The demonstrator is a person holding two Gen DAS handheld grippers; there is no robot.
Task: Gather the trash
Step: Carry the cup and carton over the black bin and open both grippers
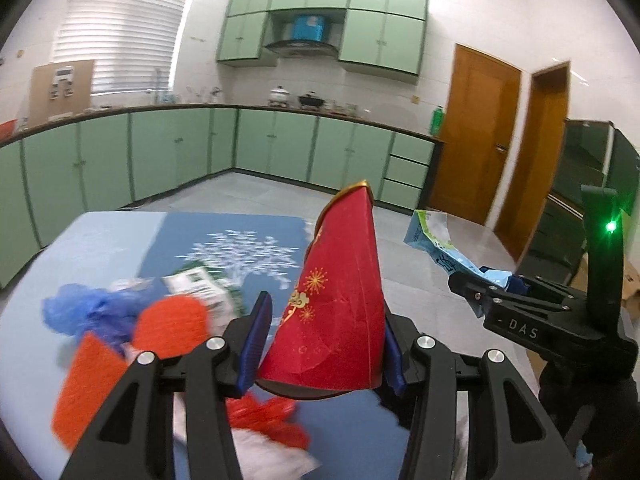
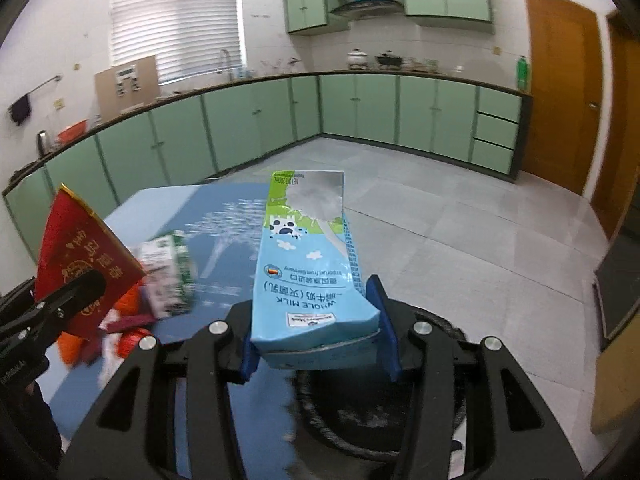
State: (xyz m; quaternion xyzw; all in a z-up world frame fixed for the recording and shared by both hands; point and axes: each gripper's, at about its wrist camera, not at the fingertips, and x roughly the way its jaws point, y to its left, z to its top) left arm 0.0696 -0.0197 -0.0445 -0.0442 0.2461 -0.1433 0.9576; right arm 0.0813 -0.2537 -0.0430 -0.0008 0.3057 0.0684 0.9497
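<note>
My left gripper (image 1: 324, 340) is shut on a red carton with gold patterns (image 1: 336, 292) and holds it above the table; the carton also shows in the right wrist view (image 2: 80, 260). My right gripper (image 2: 316, 320) is shut on a light blue milk carton (image 2: 308, 264), held above a black round bin (image 2: 380, 420); the milk carton also shows in the left wrist view (image 1: 440, 248). On the blue tablecloth (image 1: 120, 236) lie a green and white carton (image 1: 204, 288), crumpled blue plastic (image 1: 88, 312), orange pieces (image 1: 168, 328) and red and white wrappers (image 1: 272, 428).
Green kitchen cabinets (image 1: 180, 152) run along the far walls under a counter with pots. Two brown doors (image 1: 476, 136) stand at the right. A dark glass cabinet (image 1: 592, 168) is at the far right. Grey tiled floor (image 2: 440, 208) lies beyond the table.
</note>
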